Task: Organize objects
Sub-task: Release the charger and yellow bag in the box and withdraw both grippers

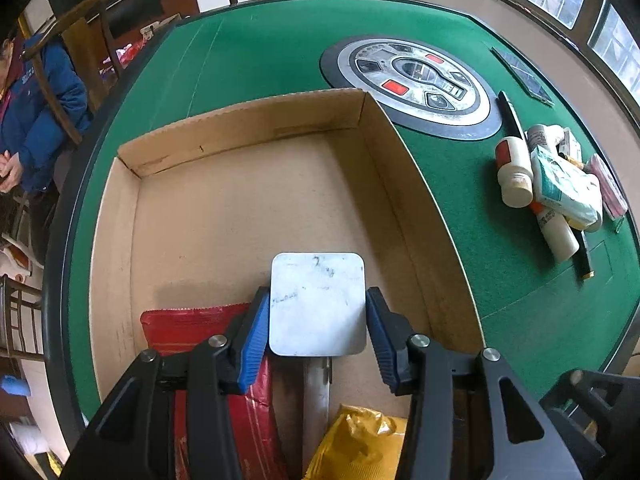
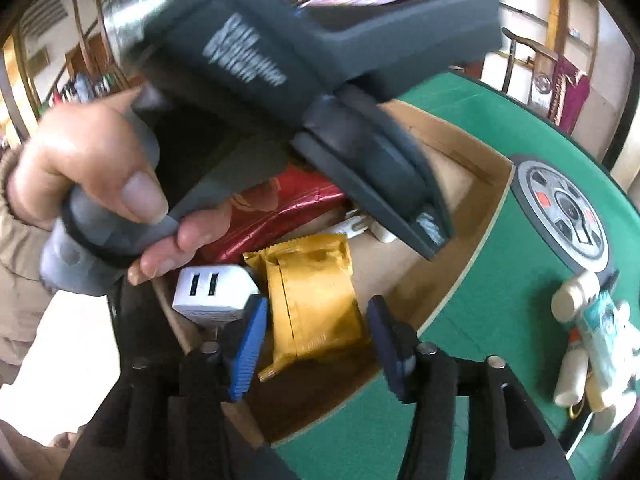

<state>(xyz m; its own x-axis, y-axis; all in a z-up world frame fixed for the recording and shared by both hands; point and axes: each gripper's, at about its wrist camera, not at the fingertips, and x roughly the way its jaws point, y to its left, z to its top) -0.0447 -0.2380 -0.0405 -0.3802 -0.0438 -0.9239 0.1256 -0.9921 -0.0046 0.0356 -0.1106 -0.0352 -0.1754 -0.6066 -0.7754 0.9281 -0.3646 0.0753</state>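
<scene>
A shallow cardboard box (image 1: 248, 128) sits on the green table (image 1: 280, 52). My left gripper (image 1: 317, 322) hangs over its near end, with a flat silver square-ended metal piece (image 1: 318, 304) between the blue pads; the right pad stands just off it. Under it lie a red packet (image 1: 188, 328) and a yellow packet (image 1: 360, 436). In the right wrist view my right gripper (image 2: 316, 344) is open and empty above the yellow packet (image 2: 312, 304), beside a white USB charger (image 2: 212, 292) and the red packet (image 2: 280, 208). The other handheld gripper (image 2: 320, 80) fills the upper frame.
A pile of white bottles, a tissue pack and small boxes (image 1: 556, 184) lies on the felt right of the box, also in the right wrist view (image 2: 596, 340). A round silver control panel (image 1: 412, 84) sits at table centre. A person in blue (image 1: 36, 120) sits at the left.
</scene>
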